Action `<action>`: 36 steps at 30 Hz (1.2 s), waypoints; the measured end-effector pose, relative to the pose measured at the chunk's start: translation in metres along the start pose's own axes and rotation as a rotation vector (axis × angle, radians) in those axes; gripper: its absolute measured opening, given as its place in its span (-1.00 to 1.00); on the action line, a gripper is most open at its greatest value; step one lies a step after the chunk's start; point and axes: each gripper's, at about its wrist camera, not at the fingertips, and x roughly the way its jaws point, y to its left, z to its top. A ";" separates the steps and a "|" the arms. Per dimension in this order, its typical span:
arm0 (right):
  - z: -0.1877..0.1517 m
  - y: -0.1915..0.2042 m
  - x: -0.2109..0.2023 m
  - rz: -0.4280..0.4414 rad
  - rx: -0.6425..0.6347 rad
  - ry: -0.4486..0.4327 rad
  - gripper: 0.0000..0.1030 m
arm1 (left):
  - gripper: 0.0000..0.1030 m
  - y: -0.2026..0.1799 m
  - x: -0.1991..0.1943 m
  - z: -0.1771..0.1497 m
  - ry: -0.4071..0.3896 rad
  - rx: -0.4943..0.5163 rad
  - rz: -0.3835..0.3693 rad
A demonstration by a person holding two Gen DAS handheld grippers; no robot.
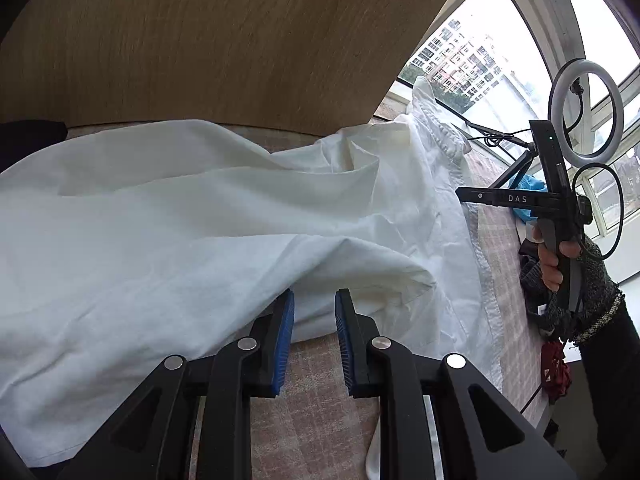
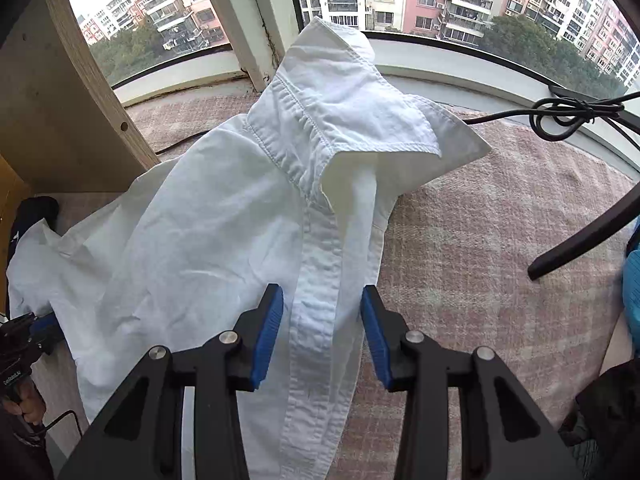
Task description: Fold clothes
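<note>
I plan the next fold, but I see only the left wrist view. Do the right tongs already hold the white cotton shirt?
Observer: No. The right tongs are open. The white cotton shirt has its button placket between the blue ribbed pads, not pinched.
Operator: How does the collar look from there?
Observer: The collar stands raised at the window end of the pink checked cloth, and the placket runs from it straight toward the tongs.
</note>
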 end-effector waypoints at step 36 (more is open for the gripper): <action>0.007 -0.001 0.007 0.095 -0.042 0.043 -0.41 | -0.66 -0.008 0.010 0.007 0.027 0.070 0.058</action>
